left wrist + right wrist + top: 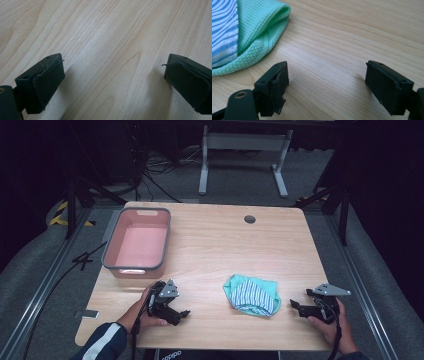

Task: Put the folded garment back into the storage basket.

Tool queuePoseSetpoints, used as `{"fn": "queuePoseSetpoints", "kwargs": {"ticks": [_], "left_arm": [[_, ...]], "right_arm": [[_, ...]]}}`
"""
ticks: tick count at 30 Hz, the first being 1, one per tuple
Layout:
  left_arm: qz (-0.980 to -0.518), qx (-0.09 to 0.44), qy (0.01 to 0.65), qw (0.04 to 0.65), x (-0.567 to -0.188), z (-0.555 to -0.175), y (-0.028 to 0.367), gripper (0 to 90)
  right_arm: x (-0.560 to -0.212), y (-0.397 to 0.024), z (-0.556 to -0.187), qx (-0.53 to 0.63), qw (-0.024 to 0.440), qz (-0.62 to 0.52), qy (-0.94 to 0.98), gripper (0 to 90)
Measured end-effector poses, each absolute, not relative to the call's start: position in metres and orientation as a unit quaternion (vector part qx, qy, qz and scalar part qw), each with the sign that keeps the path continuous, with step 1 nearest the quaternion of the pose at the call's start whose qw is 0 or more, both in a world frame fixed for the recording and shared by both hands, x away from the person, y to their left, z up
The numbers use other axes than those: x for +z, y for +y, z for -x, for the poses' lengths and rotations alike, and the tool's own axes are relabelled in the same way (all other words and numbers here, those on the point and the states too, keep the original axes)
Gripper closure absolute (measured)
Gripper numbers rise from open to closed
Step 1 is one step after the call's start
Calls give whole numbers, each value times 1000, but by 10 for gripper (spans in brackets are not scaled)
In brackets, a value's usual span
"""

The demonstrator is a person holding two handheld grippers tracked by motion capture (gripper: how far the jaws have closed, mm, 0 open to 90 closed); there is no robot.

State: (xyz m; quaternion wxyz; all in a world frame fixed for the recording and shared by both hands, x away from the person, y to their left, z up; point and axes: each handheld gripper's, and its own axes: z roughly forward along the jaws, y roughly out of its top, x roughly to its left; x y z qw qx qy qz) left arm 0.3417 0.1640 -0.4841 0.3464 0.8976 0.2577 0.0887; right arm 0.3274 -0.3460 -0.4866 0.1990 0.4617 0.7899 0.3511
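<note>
A crumpled cloth [251, 294], mint green with a blue-and-white striped side, lies on the wooden table [215, 240] near its front edge. My left gripper [184, 314] rests low at the front left, well to the cloth's left, jaws open over bare wood [113, 70]. At the front right my right gripper [294, 306] points toward the cloth from a short distance, open and holding nothing [327, 75]. In the right gripper view the cloth [249, 32] lies just beyond the jaws at the upper left.
A pink bin [137, 240] with a grey rim stands empty at the table's left. A round cable hole [250, 219] sits near the far edge. White desk legs [245, 155] and cables lie on the floor behind.
</note>
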Motion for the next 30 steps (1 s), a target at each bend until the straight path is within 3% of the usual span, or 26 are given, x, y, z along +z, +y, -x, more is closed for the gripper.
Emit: {"fn": "queuePoseSetpoints", "kwargs": {"ticks": [21, 24, 30], "left_arm": [[-902, 88, 259, 333, -480, -343, 161, 55], [-901, 95, 273, 325, -475, -345, 156, 198], [-902, 84, 255, 337, -463, -356, 134, 204]], "right_arm": [[-487, -345, -327, 349, 201, -466, 788, 187], [-486, -344, -328, 346, 200, -468, 788, 184], [-477, -334, -327, 341, 188, -463, 796, 272]]}}
